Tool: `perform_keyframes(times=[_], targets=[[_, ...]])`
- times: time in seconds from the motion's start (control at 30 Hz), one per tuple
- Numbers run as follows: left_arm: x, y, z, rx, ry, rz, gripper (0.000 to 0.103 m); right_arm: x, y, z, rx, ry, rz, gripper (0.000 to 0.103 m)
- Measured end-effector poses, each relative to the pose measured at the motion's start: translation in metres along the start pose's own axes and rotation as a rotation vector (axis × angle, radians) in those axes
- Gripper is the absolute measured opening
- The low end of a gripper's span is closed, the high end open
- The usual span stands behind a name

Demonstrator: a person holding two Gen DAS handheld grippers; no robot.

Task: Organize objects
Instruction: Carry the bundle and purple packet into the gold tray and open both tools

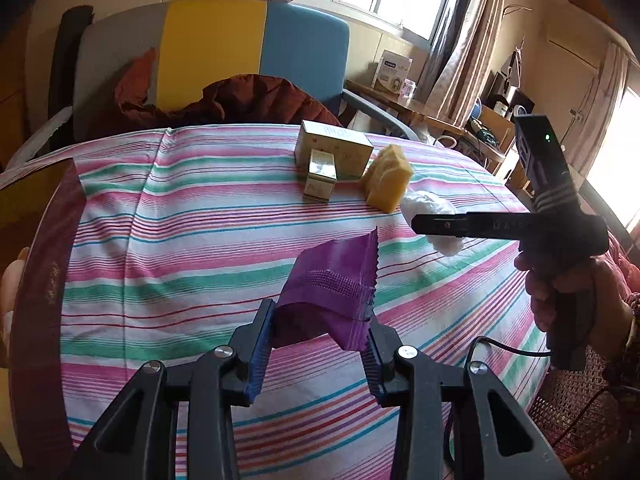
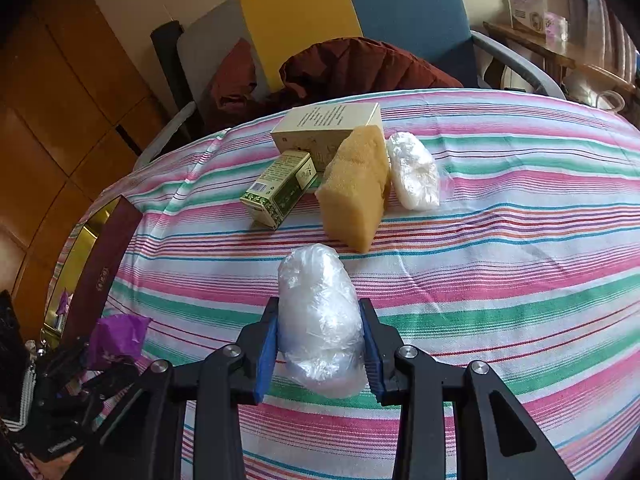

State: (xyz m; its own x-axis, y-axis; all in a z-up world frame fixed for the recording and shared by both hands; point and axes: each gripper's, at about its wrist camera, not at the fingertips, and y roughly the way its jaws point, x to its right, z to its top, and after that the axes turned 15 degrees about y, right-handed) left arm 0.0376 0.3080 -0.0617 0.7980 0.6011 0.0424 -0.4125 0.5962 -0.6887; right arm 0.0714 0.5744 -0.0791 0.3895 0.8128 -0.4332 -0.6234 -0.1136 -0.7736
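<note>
The yellow sponge [image 2: 356, 188] is being taken as the landmark; it is standing on the striped cloth [image 2: 520, 240] that covers the table.

A purple sachet [image 1: 332, 300] is being held above the cloth by the left gripper [image 1: 320, 344], clamped between its blue pads, on the near side of the sponge. A bundle wrapped in clear plastic [image 2: 320, 320] is being gripped by the right gripper [image 2: 320, 344], jaws pressed against both its sides, also nearer than the sponge.

A second white wrapped bundle [image 2: 412, 172] is lying just beside the sponge, on its right. A small green box [image 2: 280, 188] is lying just left of the sponge. A larger cream box [image 2: 324, 128] is sitting behind the sponge. A maroon box [image 2: 108, 264] with a gold inside is being seen well to the sponge's left, at the cloth's edge.
</note>
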Motion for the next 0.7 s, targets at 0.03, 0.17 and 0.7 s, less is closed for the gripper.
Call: perform_keyframes(times=[0.03,0.17,0.7], targets=[[-0.004,-0.004,-0.001,0.007,-0.009,0.001,0.040,-0.002,0.001,-0.002,0.003,-0.016,-0.008,0.038],[-0.022,-0.024,-0.006,0.035,-0.065,0.011,0.040,-0.011,0.005,-0.010,0.019,-0.085,-0.028,0.038],[-0.151,-0.096,-0.040,0.109,-0.379,0.175,0.040,-0.096,0.000,-0.040,-0.005,-0.181,0.051,0.038]])
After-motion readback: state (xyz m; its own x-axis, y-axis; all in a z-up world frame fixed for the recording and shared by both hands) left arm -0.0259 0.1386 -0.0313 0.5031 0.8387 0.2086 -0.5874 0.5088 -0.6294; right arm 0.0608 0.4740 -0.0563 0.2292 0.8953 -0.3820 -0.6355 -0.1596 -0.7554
